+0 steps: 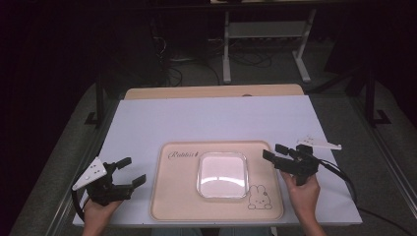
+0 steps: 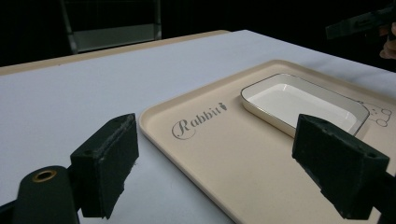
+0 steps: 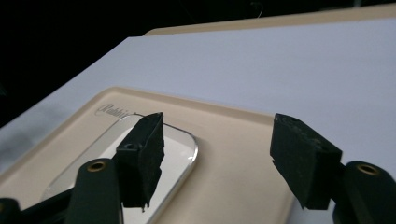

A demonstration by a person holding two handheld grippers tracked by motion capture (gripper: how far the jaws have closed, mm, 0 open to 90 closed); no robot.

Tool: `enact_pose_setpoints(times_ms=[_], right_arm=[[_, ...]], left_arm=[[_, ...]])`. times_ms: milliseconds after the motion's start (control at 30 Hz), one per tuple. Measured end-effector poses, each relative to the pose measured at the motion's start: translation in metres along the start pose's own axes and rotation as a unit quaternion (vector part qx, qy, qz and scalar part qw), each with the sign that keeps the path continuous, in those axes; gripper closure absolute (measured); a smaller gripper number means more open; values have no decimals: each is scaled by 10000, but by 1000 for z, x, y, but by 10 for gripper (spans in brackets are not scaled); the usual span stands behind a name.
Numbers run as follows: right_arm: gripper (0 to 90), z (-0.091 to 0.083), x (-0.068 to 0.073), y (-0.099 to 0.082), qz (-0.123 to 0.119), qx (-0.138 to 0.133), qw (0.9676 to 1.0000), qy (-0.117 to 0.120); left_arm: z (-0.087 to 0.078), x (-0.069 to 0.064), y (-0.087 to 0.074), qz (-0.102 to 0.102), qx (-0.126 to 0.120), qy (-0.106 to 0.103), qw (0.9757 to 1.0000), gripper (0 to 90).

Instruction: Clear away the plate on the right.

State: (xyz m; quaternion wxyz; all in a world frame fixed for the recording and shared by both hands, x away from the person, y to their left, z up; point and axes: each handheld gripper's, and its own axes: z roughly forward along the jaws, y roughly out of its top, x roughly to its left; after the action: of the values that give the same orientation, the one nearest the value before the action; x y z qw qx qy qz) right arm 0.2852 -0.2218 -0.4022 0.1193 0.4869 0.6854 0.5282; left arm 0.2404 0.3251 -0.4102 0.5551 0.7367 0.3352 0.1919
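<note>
White square dish [image 1: 222, 174], rounded corners, empty, flat & upright at centre of beige rabbit tray [image 1: 177, 196].

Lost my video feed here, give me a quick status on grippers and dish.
Left gripper open, empty, left of beige tray. Right gripper open, empty, at tray's right edge. White dish sits on tray, untouched. Nothing in the way.

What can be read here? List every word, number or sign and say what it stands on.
"Rabbit" in grey script: near one corner of the flat beige plastic tray, followed by a small mark too small to make out.
Rabbit line drawing, without words: at the tray's opposite corner, beside the white square dish.
No other text is legible.
</note>
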Motion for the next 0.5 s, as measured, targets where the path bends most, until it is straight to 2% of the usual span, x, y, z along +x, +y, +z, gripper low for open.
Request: enact_pose_setpoints(times_ms=[133, 233, 500], right_arm=[[309, -10, -2, 0, -640, -70, 9978, -140], [278, -17, -4, 0, -968, -49, 9951, -216], [249, -37, -12, -13, -1346, -133, 9899, -428]], left_arm=[[1, 0, 0, 16, 38, -11, 10000, 143], [1, 0, 0, 35, 30, 0, 10000, 143], [3, -1, 0, 58, 62, -15, 10000, 143]])
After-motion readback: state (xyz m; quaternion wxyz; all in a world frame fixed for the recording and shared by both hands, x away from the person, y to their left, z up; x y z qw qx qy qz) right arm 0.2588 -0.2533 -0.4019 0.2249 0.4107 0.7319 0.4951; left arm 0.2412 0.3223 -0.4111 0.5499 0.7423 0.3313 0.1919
